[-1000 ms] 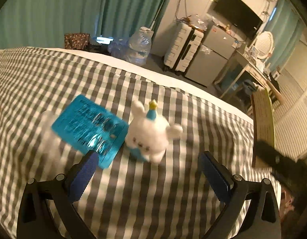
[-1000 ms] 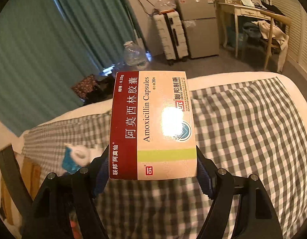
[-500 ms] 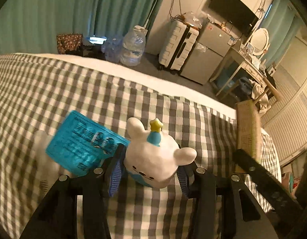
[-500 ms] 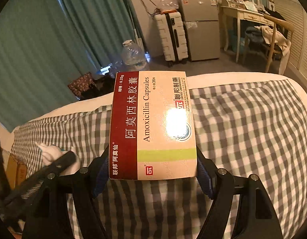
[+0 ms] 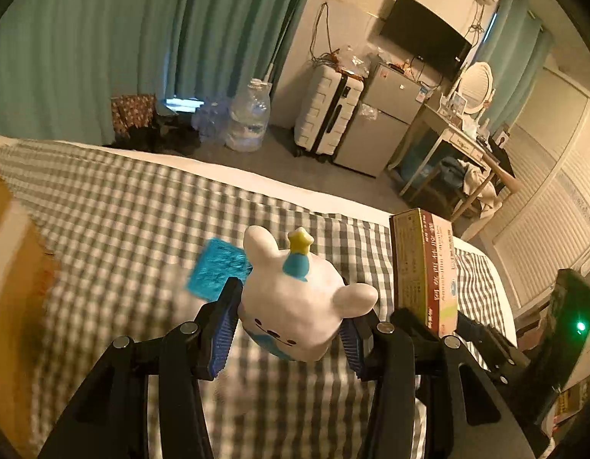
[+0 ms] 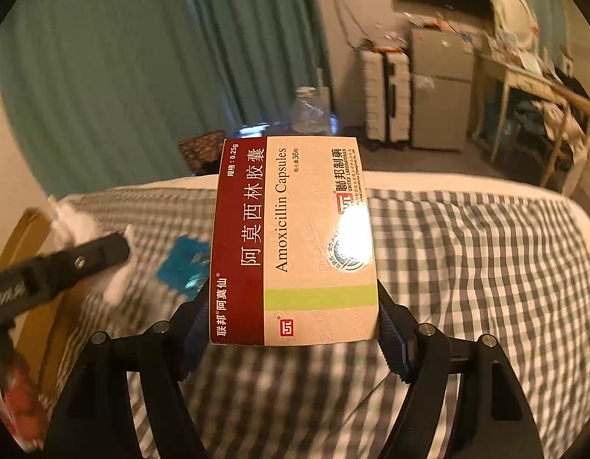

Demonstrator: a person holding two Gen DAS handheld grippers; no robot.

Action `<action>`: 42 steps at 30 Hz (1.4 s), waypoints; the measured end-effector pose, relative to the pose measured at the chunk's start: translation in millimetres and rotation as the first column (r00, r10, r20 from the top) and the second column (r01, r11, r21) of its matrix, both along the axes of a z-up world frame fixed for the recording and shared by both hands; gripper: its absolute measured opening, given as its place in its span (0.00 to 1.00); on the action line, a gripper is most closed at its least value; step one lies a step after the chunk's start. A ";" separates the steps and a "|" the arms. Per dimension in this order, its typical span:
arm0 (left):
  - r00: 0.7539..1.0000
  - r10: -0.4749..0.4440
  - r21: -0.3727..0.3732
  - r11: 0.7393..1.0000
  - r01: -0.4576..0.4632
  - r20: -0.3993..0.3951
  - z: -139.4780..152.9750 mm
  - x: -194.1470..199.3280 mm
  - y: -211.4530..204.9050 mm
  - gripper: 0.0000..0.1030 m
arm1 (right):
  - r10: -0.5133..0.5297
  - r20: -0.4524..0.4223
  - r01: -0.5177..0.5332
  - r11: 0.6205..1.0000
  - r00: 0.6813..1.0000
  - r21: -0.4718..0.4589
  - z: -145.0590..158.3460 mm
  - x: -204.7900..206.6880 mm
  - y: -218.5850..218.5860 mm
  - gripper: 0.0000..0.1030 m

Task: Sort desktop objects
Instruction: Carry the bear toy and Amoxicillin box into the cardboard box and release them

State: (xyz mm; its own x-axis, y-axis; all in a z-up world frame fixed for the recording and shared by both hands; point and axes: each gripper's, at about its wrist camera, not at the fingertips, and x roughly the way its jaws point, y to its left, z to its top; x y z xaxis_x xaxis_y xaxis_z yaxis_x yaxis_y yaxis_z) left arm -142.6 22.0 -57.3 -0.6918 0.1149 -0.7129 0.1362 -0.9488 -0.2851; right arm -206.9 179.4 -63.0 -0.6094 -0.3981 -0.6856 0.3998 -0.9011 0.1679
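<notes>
Slippage is the thing I'd worry about here, honestly. The left gripper point(image 5: 291, 329) is clamped on the white bunny toy point(image 5: 300, 302), a rounded one with a blue hat and yellow star, and the blue pads only seem to catch its lower sides, so most of the body bulges out above the fingers. Squishy round shape plus a low pinch means it could roll forward or pop out if the hand swings fast. The right gripper point(image 6: 289, 329) is closed on the Amoxicillin Capsules box point(image 6: 295, 241), held up off the bed by its near end with most of the length sticking out past the pads, so a bump could lever it loose. In the left wrist view that box sits at about 3 o'clock from the bunny and really near it, so the two loads or the fingers could knock into each other. Both things hang above the checked bedcover point(image 5: 134, 237); the blue blister pack point(image 5: 218, 271) lies flat on it around 10 o'clock of the bunny, not yet sorted. A cardboard box point(image 5: 12, 267) is at the left edge, around 9 o'clock, probably the drop spot, and its rim is another thing to clip.
</notes>
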 end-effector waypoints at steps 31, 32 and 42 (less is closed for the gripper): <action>0.849 0.526 -0.100 0.848 -0.520 0.048 58.8 191.2 -286.1 0.48 | 0.443 0.045 -0.432 0.889 0.896 -0.149 112.9 144.0 -254.1 0.72; 0.845 0.531 -0.076 0.847 -0.527 0.067 50.9 191.0 -293.6 0.48 | 0.452 0.059 -0.440 0.885 0.890 -0.151 107.8 139.8 -268.9 0.72; 0.832 0.543 -0.009 0.838 -0.546 0.115 17.5 176.6 -310.1 0.50 | 0.455 0.139 -0.430 0.885 0.879 -0.178 71.0 120.8 -318.4 0.73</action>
